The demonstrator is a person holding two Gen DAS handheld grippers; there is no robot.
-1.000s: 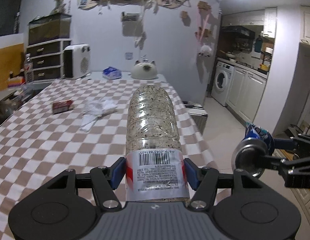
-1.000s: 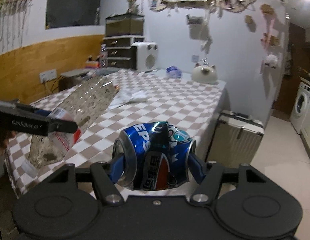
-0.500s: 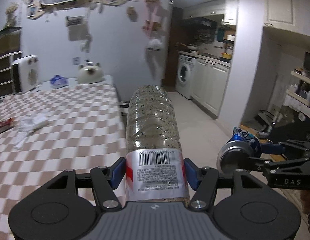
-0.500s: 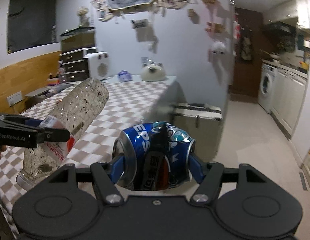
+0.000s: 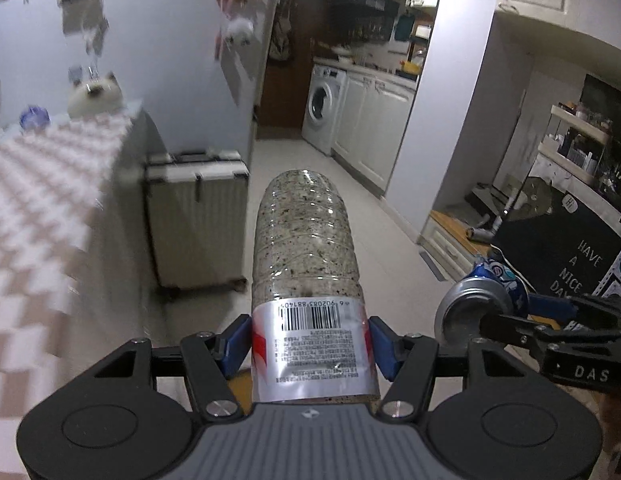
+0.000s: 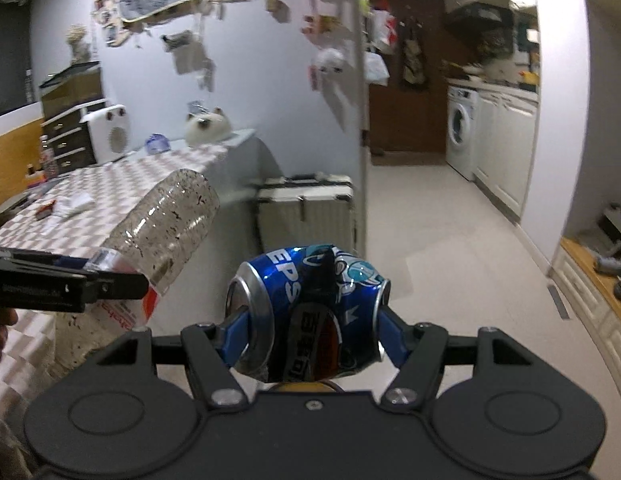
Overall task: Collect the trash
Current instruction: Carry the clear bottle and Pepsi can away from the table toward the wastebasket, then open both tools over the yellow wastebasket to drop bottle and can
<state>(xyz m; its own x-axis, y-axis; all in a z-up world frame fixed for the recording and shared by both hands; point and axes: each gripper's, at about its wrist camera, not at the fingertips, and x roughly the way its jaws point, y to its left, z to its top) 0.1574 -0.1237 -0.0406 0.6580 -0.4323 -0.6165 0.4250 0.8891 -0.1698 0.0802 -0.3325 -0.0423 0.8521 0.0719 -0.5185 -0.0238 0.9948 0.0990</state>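
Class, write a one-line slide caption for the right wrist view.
Right gripper clamps a dented blue soda can beside the left gripper's clear speckled plastic bottle, facing a tiled kitchen corridor.

I see clear speckled bottle (image 5: 306,240) w/ silver-red label, blue can (image 6: 310,320), pink-white check tablecloth (image 5: 38,208), cream ribbed suitcase (image 5: 198,224).

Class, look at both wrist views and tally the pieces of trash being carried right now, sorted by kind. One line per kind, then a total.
Plastic bottle: 1, clamped in the left gripper
Crushed drink can: 1, clamped in the right gripper
Total: 2
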